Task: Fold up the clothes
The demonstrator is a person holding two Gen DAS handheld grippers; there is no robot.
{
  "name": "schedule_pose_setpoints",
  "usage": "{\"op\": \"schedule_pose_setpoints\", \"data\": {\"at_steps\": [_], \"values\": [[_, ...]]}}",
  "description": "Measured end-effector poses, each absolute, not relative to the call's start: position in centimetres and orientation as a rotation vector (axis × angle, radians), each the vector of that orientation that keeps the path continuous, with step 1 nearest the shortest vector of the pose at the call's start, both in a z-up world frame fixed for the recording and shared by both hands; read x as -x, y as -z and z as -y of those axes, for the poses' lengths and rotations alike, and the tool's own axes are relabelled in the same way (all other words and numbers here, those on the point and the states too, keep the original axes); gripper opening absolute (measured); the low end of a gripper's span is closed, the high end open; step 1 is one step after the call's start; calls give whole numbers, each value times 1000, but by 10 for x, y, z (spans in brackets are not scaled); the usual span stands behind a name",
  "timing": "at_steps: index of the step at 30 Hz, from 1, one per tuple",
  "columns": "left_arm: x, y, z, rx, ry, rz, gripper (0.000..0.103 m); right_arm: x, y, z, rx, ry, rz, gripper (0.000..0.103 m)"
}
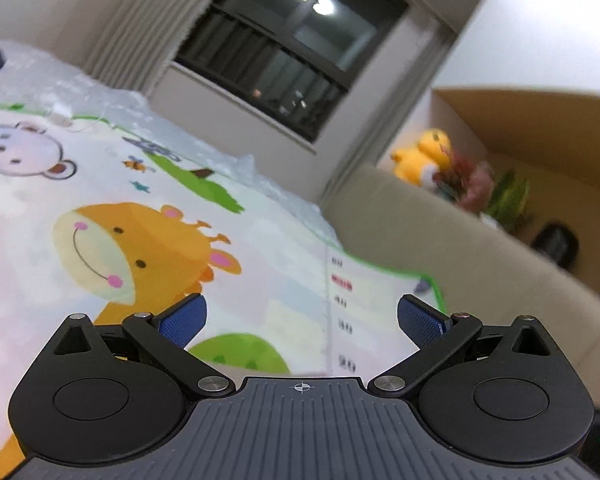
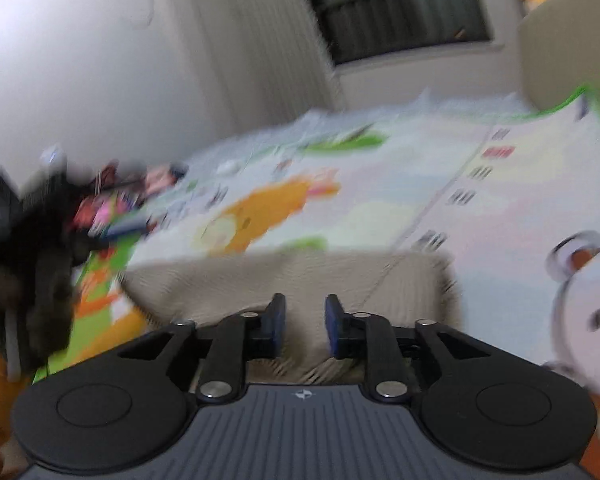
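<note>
Left tool [image 1: 300,320] wide open, empty; right tool [image 2: 305,326] slightly parted over beige cloth [image 2: 284,276] edge.

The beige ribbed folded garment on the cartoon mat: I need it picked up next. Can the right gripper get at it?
Probably yes. The beige ribbed folded garment lies directly ahead of the right gripper, whose jaws stand slightly apart with nothing between them. Blur hides finer detail.
</note>
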State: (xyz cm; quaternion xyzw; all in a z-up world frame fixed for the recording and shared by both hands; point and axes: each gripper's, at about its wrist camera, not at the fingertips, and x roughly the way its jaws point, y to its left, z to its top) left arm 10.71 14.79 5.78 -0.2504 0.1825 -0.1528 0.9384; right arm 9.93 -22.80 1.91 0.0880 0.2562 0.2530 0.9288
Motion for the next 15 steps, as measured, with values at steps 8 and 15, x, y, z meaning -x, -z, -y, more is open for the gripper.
{"op": "schedule_pose_setpoints", "data": {"at_steps": [8, 15], "values": [[-112, -21, -118, 278, 302, -670, 103, -125, -3, 254, -232, -346, -601, 62], [-109, -10, -153, 340, 265, -784, 103, -125, 24, 250, -141, -264, -711, 64]]}}
